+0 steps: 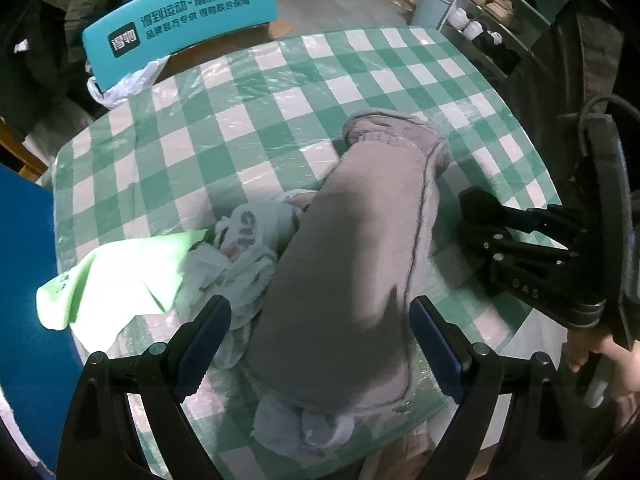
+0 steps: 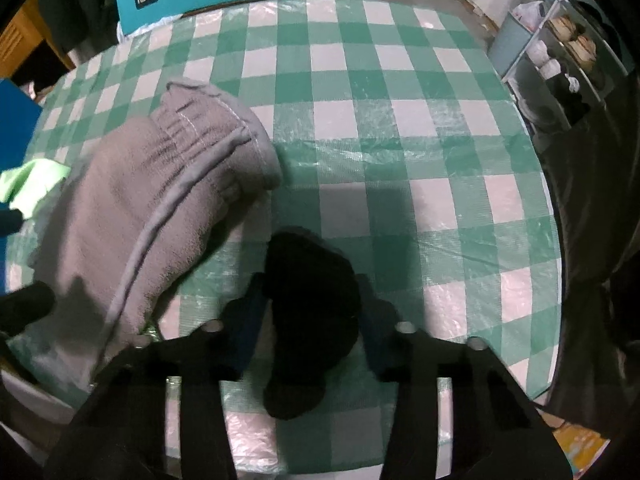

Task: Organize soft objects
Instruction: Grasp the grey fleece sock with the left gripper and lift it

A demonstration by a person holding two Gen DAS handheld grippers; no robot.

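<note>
A long grey fleece garment (image 1: 352, 264) with an elastic cuff lies on the checked table (image 1: 280, 92). My left gripper (image 1: 320, 320) hangs over its near end. The blue-padded jaws are open on either side and do not press the cloth. A crumpled white printed cloth (image 1: 244, 248), a light green cloth (image 1: 120, 272) and a pale grey sock (image 1: 296, 428) lie beside it. My right gripper (image 2: 310, 320) is shut on a black soft item (image 2: 312, 300) on the table, right of the grey garment (image 2: 160, 208). In the left wrist view the right gripper (image 1: 476, 216) points down at the table's right side.
A teal chair back (image 1: 180, 20) with white lettering stands at the far table edge, a white plastic bag (image 1: 124, 84) below it. A shoe rack (image 1: 488, 12) is at the far right. A blue panel (image 1: 24, 260) stands left. A hand (image 1: 588, 352) holds the right gripper.
</note>
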